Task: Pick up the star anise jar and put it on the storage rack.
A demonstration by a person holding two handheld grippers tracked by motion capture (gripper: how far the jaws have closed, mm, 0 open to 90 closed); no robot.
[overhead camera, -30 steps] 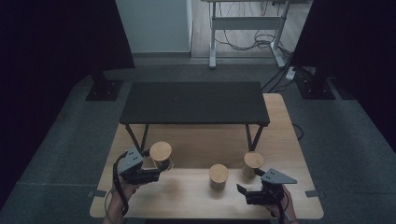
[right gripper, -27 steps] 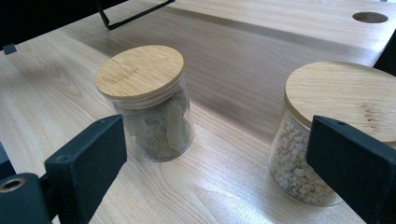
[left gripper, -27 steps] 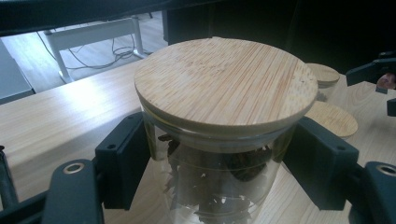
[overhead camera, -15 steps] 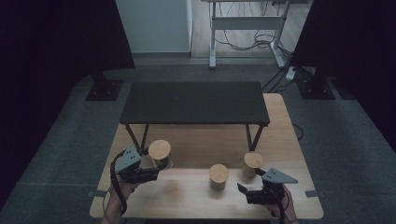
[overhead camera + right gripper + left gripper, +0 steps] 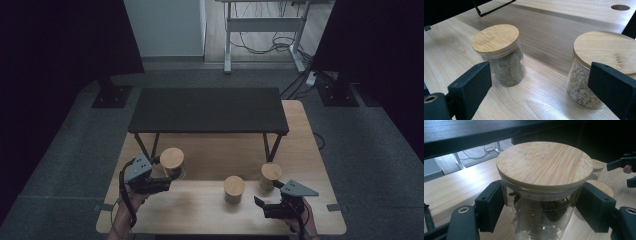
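The left gripper is clenching its fingers around a bamboo-lidded glass jar, lifted near the table's left edge. The right gripper is waiting with fingers spread near two other jars, bare wood lying between. A black bench is standing beyond.

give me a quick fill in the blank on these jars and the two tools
1. The left tool is shut on the jar with dark contents, just below its ____ lid.
2. The right tool stands ____, with nothing between its pads.
3. On the wooden table stand ____ jars in all.
4. The jar of small white pebbles has its lid ____.

Missing words: bamboo; open; three; on
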